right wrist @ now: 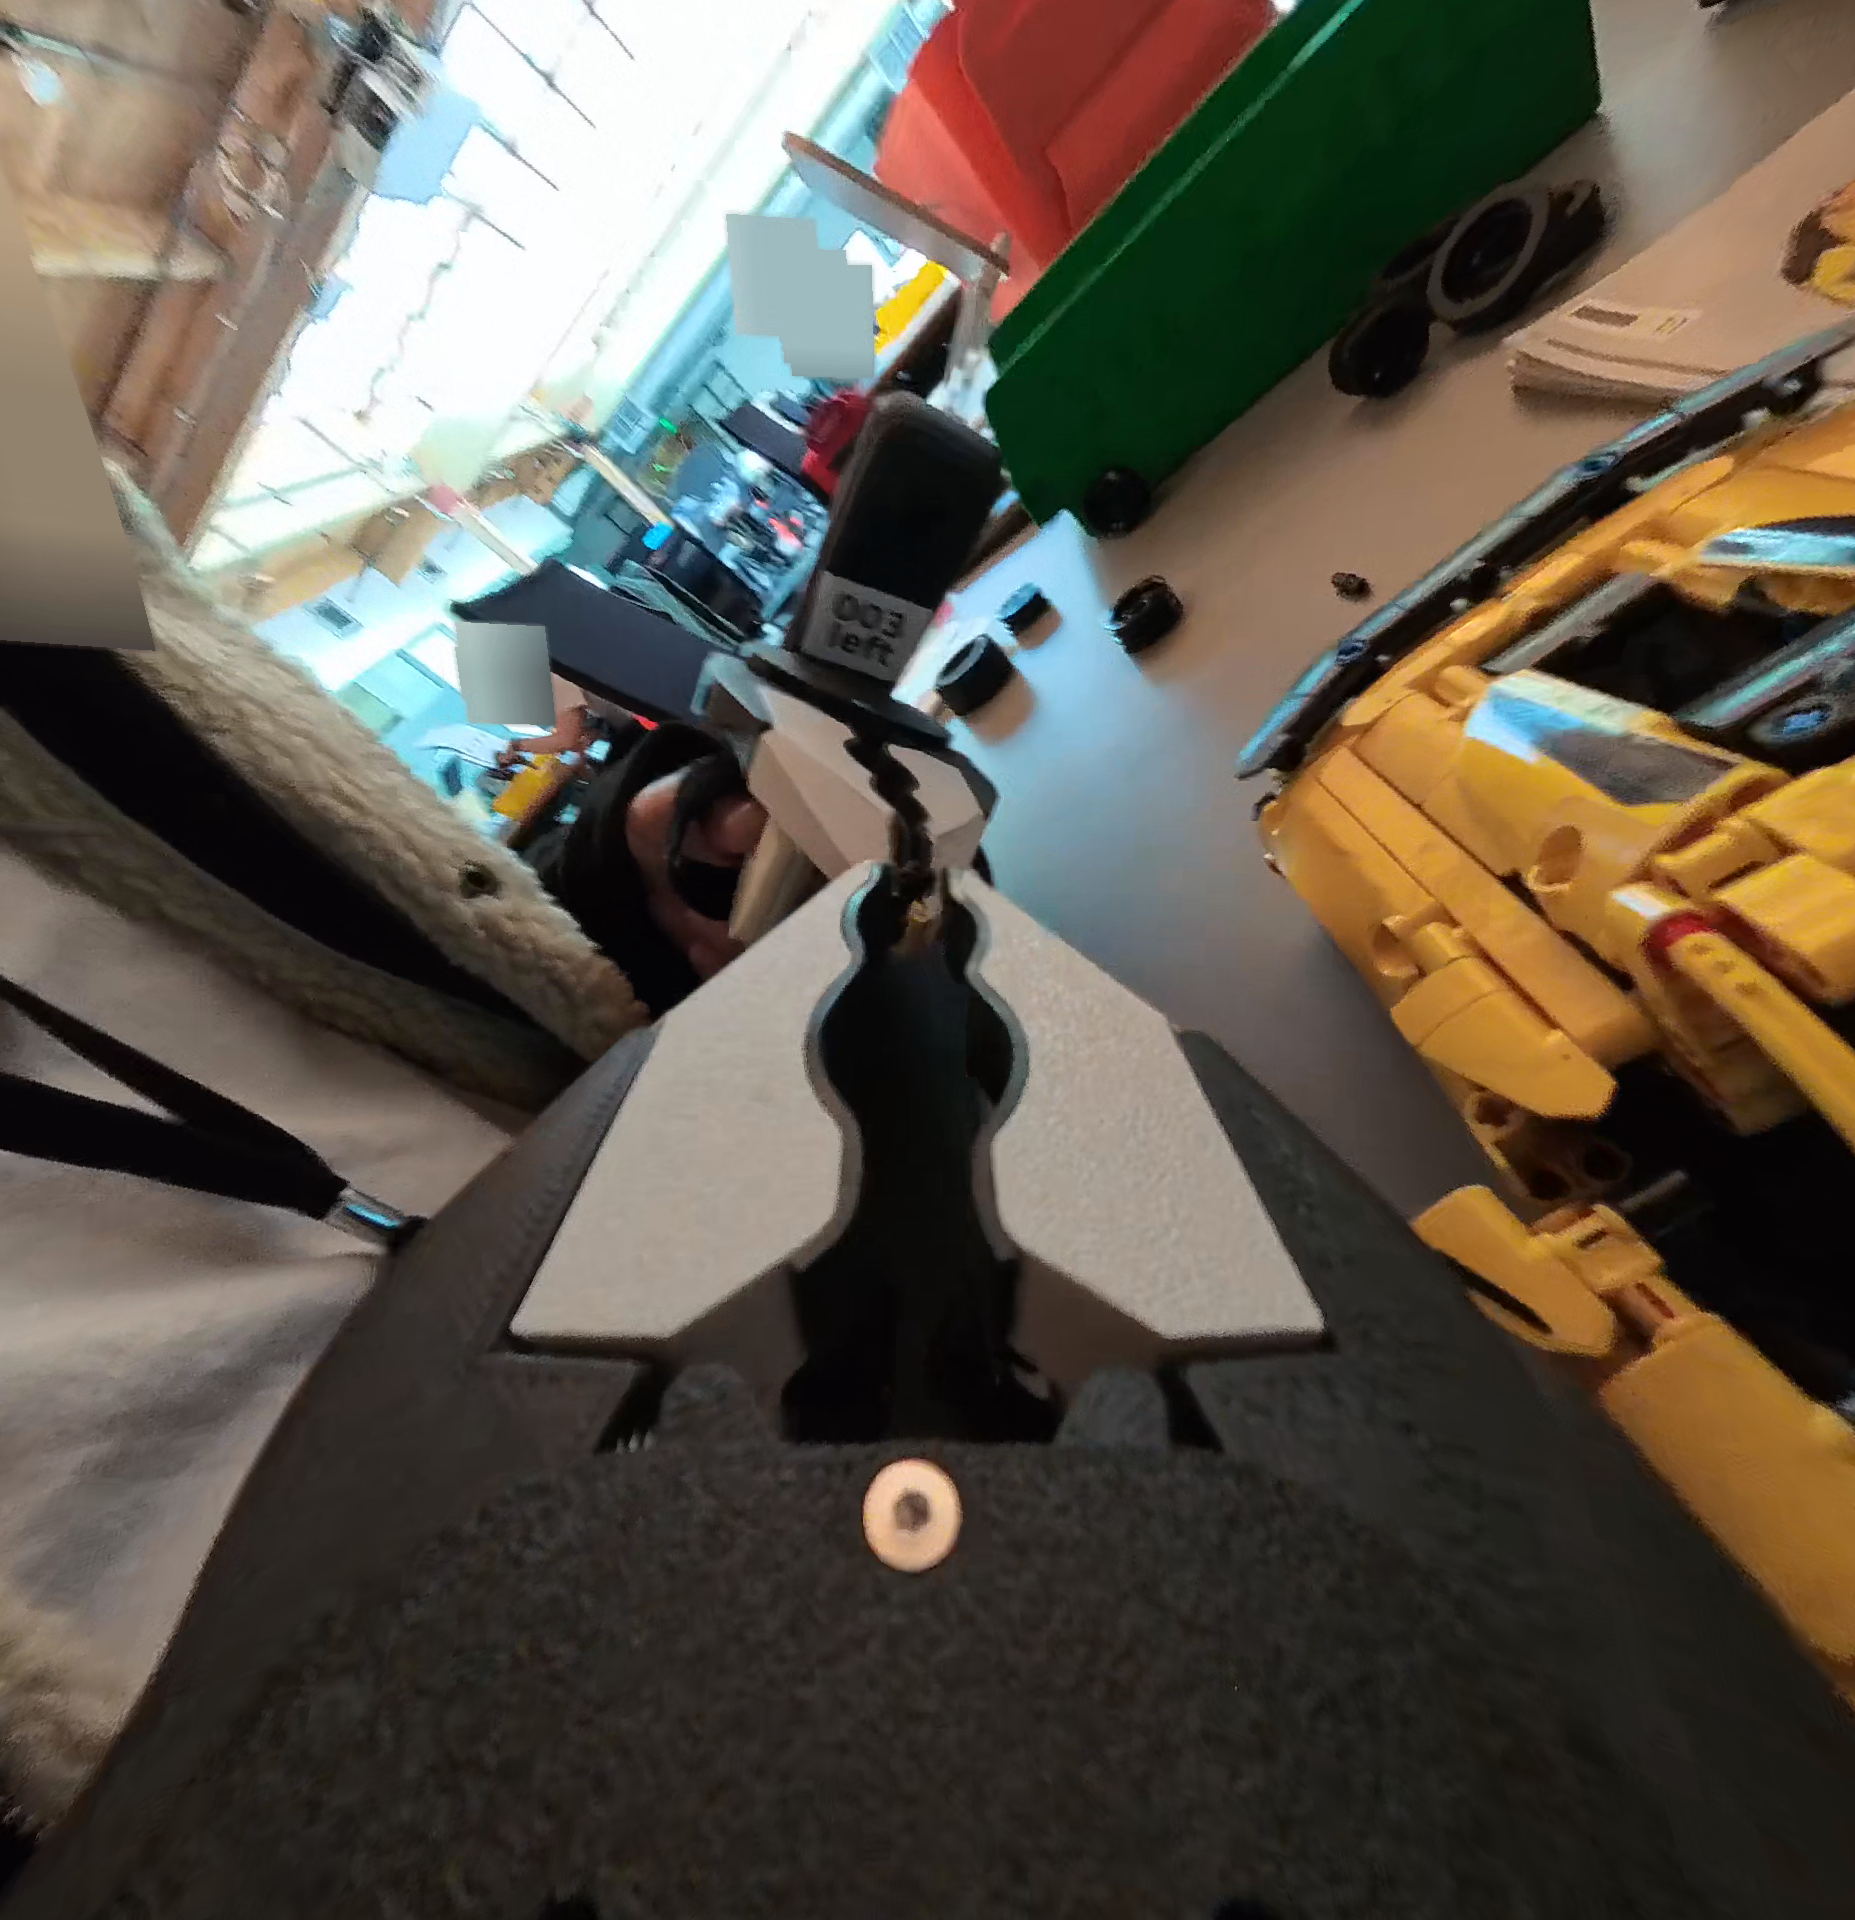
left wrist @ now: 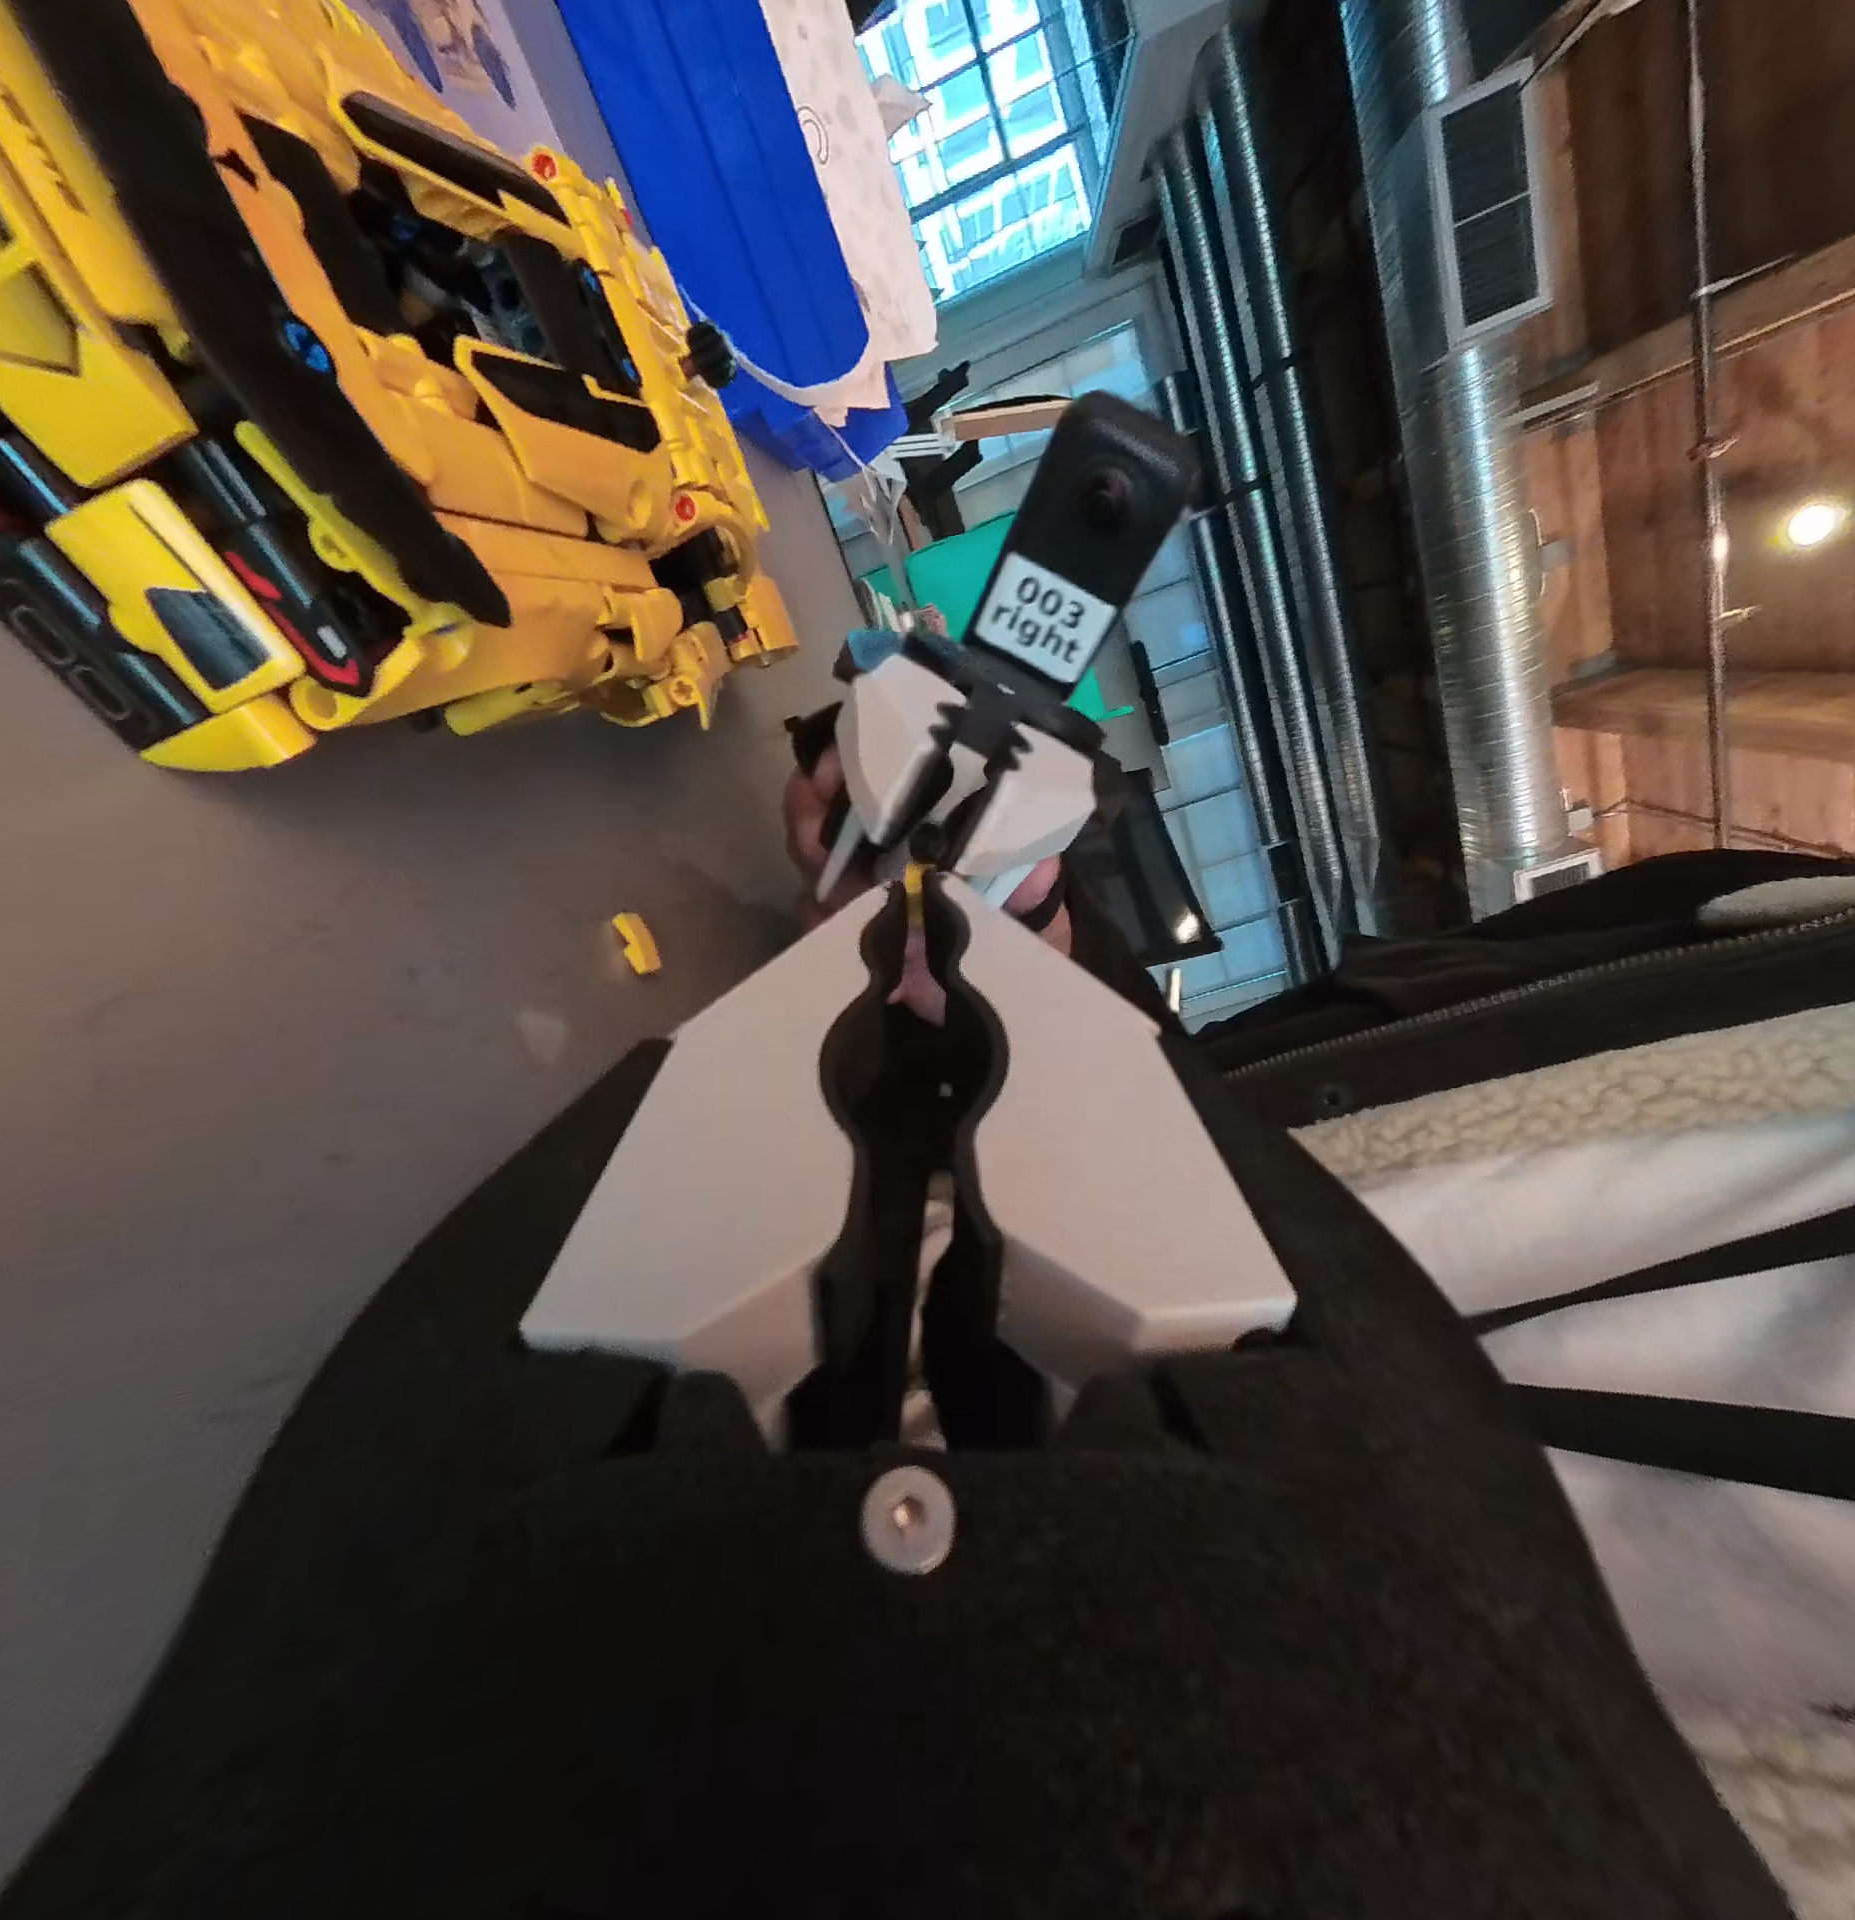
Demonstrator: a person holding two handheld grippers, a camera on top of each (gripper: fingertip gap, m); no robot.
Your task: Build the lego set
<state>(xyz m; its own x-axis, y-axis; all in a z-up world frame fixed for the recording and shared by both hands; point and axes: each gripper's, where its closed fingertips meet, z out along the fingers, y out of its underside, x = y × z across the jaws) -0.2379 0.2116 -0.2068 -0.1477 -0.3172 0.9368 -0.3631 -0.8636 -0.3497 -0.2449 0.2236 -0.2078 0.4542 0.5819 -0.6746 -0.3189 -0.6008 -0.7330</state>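
A large yellow and black lego car (left wrist: 383, 416) lies on the grey table (left wrist: 227, 1039); it also shows at the right of the right wrist view (right wrist: 1577, 883). My left gripper (left wrist: 918, 904) is shut on a small yellow piece (left wrist: 915, 881), held above the table. My right gripper (left wrist: 928, 847) faces it tip to tip and is shut on a small black piece (left wrist: 929, 837). In the right wrist view my right gripper (right wrist: 910, 902) meets the left gripper (right wrist: 907, 847), and the pieces (right wrist: 918, 914) touch between the tips.
A loose yellow piece (left wrist: 635, 940) lies on the table near the grippers. A blue bin (left wrist: 715, 208) stands behind the car. A green bin (right wrist: 1266, 260), a red bin (right wrist: 1058, 104), black tyres (right wrist: 1474, 260) and a booklet (right wrist: 1629, 343) are on the far side.
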